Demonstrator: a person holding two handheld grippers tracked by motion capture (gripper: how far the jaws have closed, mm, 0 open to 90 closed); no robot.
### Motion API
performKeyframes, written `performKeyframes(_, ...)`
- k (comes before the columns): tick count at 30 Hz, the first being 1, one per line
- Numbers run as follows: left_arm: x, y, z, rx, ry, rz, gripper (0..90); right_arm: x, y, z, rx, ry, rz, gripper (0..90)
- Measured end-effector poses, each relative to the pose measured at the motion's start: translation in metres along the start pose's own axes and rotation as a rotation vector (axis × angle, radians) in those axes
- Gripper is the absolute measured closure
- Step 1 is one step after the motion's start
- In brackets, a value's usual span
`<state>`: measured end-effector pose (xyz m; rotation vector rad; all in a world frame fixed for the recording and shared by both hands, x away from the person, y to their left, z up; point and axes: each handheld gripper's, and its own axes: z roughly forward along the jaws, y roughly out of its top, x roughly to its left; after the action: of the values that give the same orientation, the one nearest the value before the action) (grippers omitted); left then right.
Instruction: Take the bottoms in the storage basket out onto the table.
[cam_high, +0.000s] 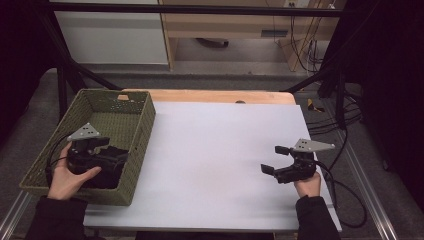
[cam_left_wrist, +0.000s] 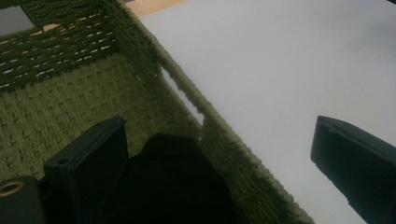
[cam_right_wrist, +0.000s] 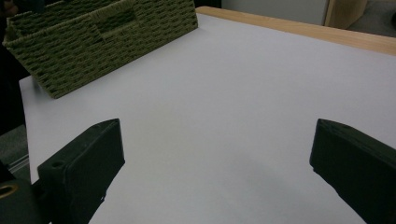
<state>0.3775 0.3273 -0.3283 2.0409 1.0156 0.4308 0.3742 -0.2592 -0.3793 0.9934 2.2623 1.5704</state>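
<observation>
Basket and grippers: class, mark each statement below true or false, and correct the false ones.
1. The basket is green and woven. True.
2. The left gripper hangs over the basket. True; one jaw sits inside it and the other is out over the white sheet.
3. The right gripper has its jaws closed. False; they stand wide apart above the white sheet.
4. A dark thing lies in the basket's near corner. True.
5. The basket sits at the table's right side. False; it is at the left, partly off the white sheet.
6. The right gripper touches the basket. False; it is well apart from it, across the sheet.
</observation>
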Motion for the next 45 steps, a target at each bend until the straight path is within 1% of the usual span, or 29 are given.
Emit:
performKeyframes(5,0.006,-0.005,0.001,0.033,0.025,-0.014,3.9,0.0,0.0,0.001,0.006,0.001,-0.001,3.6)
performKeyframes(8,0.007,-0.007,0.002,0.048,0.032,-0.017,3.9,0.0,0.0,0.0,0.006,0.001,-0.001,3.6)
performKeyframes(10,0.008,-0.008,0.003,0.062,0.045,-0.023,3.9,0.0,0.0,0.001,0.007,0.001,-0.001,3.6)
performKeyframes(12,0.009,-0.009,0.003,0.056,0.045,-0.032,3.9,0.0,0.0,0.001,0.007,0.001,-0.002,3.6)
performKeyframes(17,0.01,-0.01,0.0,0.07,0.052,-0.018,3.9,0.0,0.0,0.001,0.006,0.001,0.0,3.6)
performKeyframes(20,0.013,-0.01,0.001,0.087,0.066,0.005,3.9,0.0,0.0,0.001,0.008,0.0,-0.002,3.6)
performKeyframes(21,0.014,-0.01,0.001,0.094,0.061,0.008,3.9,0.0,0.0,0.001,0.006,0.001,0.0,3.6)
performKeyframes(23,0.017,-0.011,0.002,0.098,0.067,0.02,3.9,0.0,0.0,0.001,0.009,0.0,0.0,3.6)
performKeyframes(24,0.019,-0.011,0.002,0.106,0.071,0.016,4.1,0.0,0.0,0.001,0.011,0.001,0.0,3.6)
performKeyframes(25,0.022,-0.011,0.003,0.116,0.064,0.0,4.1,0.0,0.0,0.002,0.012,0.001,-0.002,3.6)
performKeyframes(26,0.024,-0.011,0.003,0.116,0.063,-0.005,4.1,0.0,0.0,0.002,0.012,0.001,-0.002,3.6)
performKeyframes(27,0.025,-0.011,0.004,0.121,0.071,-0.003,4.1,0.0,0.0,0.002,0.013,0.0,0.0,3.6)
performKeyframes(28,0.026,-0.012,0.005,0.133,0.081,0.008,4.1,0.0,0.0,0.002,0.013,0.0,-0.001,3.6)
performKeyframes(29,0.027,-0.012,0.007,0.147,0.08,0.002,4.1,0.0,0.0,0.002,0.013,0.001,-0.002,3.6)
performKeyframes(30,0.028,-0.012,0.008,0.151,0.077,0.0,4.1,0.0,0.0,0.002,0.013,0.001,-0.001,3.6)
performKeyframes(33,0.031,-0.013,0.013,0.176,0.094,0.007,4.1,-0.001,0.0,0.002,0.015,0.0,-0.001,3.6)
performKeyframes(34,0.032,-0.013,0.015,0.193,0.089,0.0,4.3,-0.001,0.0,0.002,0.015,0.002,-0.001,3.6)
performKeyframes(35,0.032,-0.013,0.016,0.201,0.09,0.004,4.3,0.0,0.0,0.002,0.014,0.002,-0.001,3.6)
performKeyframes(36,0.032,-0.013,0.017,0.197,0.097,0.008,4.3,-0.001,0.0,0.002,0.015,0.001,0.001,3.6)
performKeyframes(39,0.032,-0.014,0.024,0.211,0.108,0.02,4.3,-0.001,-0.001,0.002,0.018,0.003,-0.001,3.6)
performKeyframes(40,0.032,-0.015,0.027,0.224,0.108,0.022,4.3,-0.001,-0.001,0.003,0.019,0.002,0.001,3.6)
performKeyframes(45,0.036,-0.023,0.036,0.27,0.1,0.009,4.3,-0.001,-0.001,0.002,0.018,0.001,0.002,3.8)
